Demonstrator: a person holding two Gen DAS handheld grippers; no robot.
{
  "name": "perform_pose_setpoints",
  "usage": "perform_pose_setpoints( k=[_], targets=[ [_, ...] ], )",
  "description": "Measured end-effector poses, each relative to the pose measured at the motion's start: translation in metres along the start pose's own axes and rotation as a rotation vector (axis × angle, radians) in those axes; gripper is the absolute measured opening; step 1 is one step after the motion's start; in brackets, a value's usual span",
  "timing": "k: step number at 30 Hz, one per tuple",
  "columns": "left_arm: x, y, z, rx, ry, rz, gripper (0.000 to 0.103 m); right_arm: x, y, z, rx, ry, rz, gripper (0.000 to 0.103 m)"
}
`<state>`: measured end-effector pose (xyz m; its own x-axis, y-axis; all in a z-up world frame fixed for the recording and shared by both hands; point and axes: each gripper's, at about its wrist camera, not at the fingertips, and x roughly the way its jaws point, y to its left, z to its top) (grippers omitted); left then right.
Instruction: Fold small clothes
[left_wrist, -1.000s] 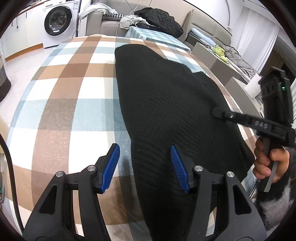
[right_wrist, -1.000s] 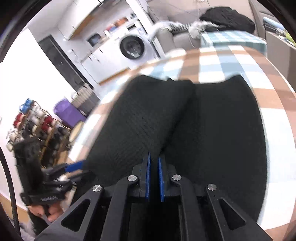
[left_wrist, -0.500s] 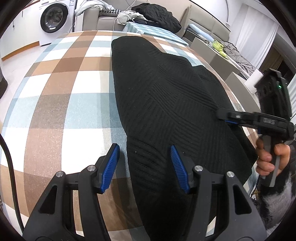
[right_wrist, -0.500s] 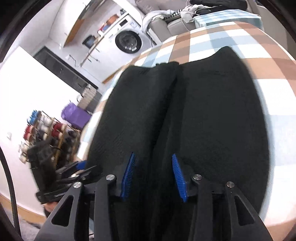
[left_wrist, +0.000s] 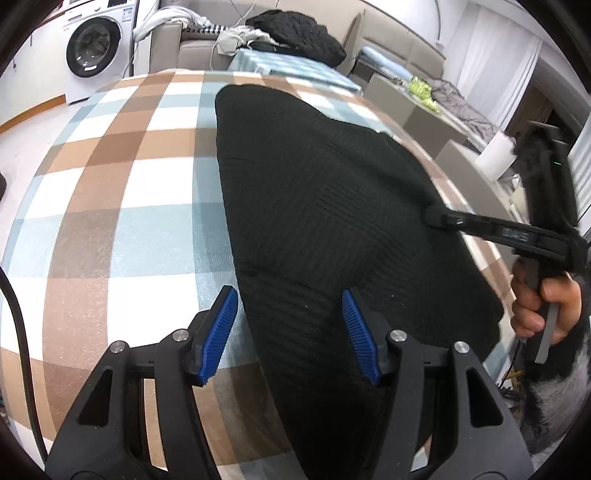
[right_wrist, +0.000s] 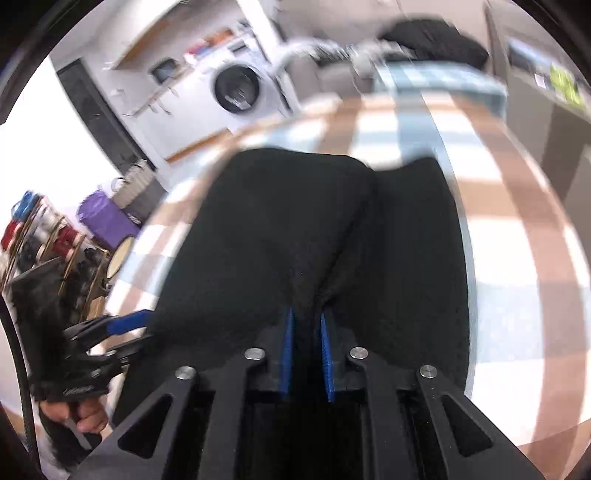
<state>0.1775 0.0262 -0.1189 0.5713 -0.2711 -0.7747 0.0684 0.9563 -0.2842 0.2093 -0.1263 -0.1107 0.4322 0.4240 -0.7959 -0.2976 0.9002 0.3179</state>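
Observation:
A black knit garment (left_wrist: 317, 206) lies spread on the checked tablecloth (left_wrist: 122, 206); it also shows in the right wrist view (right_wrist: 280, 236). My left gripper (left_wrist: 288, 332) is open and empty, its jaws straddling the garment's near left edge. My right gripper (right_wrist: 306, 350) is shut on a pinched fold of the black garment, and cloth bunches up between the blue pads. In the left wrist view the right gripper (left_wrist: 434, 216) reaches in from the right, its tip on the garment. In the right wrist view the left gripper (right_wrist: 144, 326) appears at lower left.
A washing machine (left_wrist: 92, 55) stands at the back left. A sofa with a dark jacket (left_wrist: 299, 33) and a second checked table (left_wrist: 291, 70) lie behind. Grey boxes and a paper roll (left_wrist: 495, 158) stand at the right. A shelf rack (right_wrist: 40, 236) stands beyond the table's left edge.
My right gripper was shut, opened half a second ago, and has now closed on a fold of the garment further in. My left gripper stayed open at the garment's near edge.

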Motion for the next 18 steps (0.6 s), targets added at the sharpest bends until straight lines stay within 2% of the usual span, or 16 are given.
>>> perform_pose_setpoints(
  k=[3,6,9,11,12,15,18],
  targets=[
    [0.002,0.002,-0.002,-0.005,0.007,0.005,0.056,0.008,-0.008,-0.005,0.039,0.025,0.038,0.023],
    [-0.002,0.005,-0.005,-0.014,0.005,0.005,0.056,-0.007,-0.011,-0.023,0.066,0.031,0.127,0.042],
    [-0.006,0.007,-0.008,-0.026,0.006,0.007,0.056,-0.018,-0.012,-0.049,0.101,0.053,0.198,0.043],
    [-0.009,0.006,-0.011,-0.025,0.006,0.012,0.056,-0.027,-0.014,-0.064,0.108,0.041,0.214,0.043],
    [-0.010,0.006,-0.012,-0.024,0.007,0.012,0.056,-0.031,-0.012,-0.071,0.105,0.031,0.224,0.042],
    [-0.012,0.004,-0.014,-0.018,0.012,0.004,0.056,-0.042,0.000,-0.079,0.028,-0.013,0.173,0.009],
    [-0.016,-0.001,-0.018,0.007,0.015,0.010,0.056,-0.060,0.009,-0.080,-0.012,-0.064,0.149,0.009]
  ],
)
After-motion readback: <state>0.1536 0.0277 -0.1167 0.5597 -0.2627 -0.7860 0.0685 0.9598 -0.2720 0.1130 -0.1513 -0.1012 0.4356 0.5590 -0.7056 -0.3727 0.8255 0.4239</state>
